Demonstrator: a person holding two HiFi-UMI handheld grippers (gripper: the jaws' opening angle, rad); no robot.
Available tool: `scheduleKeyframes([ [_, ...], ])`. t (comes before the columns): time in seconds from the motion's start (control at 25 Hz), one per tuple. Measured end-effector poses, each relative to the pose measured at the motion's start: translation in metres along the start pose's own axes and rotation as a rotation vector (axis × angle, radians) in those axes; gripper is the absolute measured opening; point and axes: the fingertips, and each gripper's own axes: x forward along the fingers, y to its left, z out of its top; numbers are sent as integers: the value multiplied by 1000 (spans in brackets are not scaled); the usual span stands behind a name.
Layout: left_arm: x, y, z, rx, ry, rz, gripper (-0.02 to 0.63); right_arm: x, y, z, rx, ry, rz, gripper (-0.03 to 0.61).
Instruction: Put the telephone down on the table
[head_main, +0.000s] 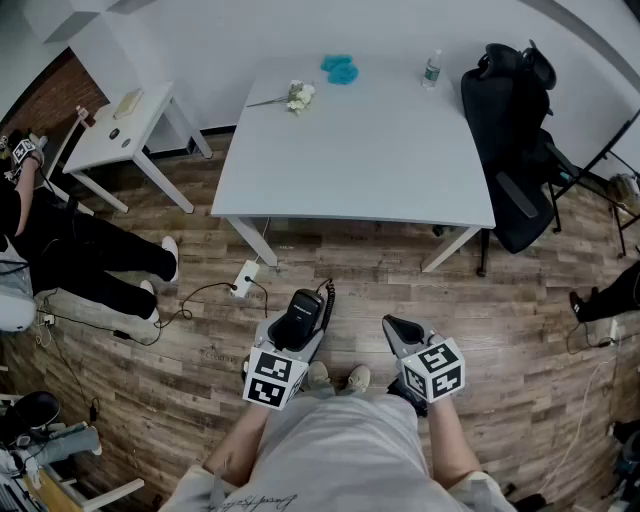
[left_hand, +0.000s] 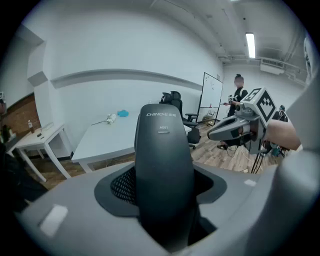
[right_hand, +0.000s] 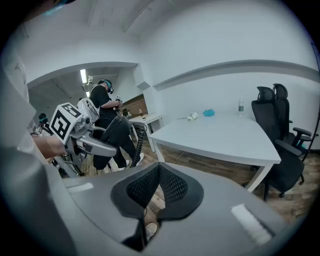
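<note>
A black telephone handset (head_main: 299, 316) with a coiled cord (head_main: 327, 303) sits between the jaws of my left gripper (head_main: 297, 334), which is shut on it above the wooden floor. In the left gripper view the handset (left_hand: 164, 165) stands upright and fills the gap of the left gripper (left_hand: 165, 202). My right gripper (head_main: 400, 329) hangs beside it, shut with nothing in it; its pads (right_hand: 172, 182) meet in its own view. The pale grey table (head_main: 370, 160) stands ahead of both grippers, apart from them. From the right gripper view the handset (right_hand: 114, 131) shows at the left.
On the table's far edge lie a flower sprig (head_main: 295, 97), a blue object (head_main: 339, 69) and a water bottle (head_main: 432, 68). A black office chair (head_main: 515, 130) stands at its right, a small white side table (head_main: 120, 125) at its left. A seated person's legs (head_main: 90, 255) and a power strip (head_main: 245, 278) occupy the floor.
</note>
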Motion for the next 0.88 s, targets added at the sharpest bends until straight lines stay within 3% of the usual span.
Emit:
scheduleKeyframes([
  [0.12,-2,5,6,-34,-16,-6,301,3,6,0,0,3,2,6],
  [0.88,-18,37,11,18,-37,-23,301,21,27,19,22,-24,-47,6],
])
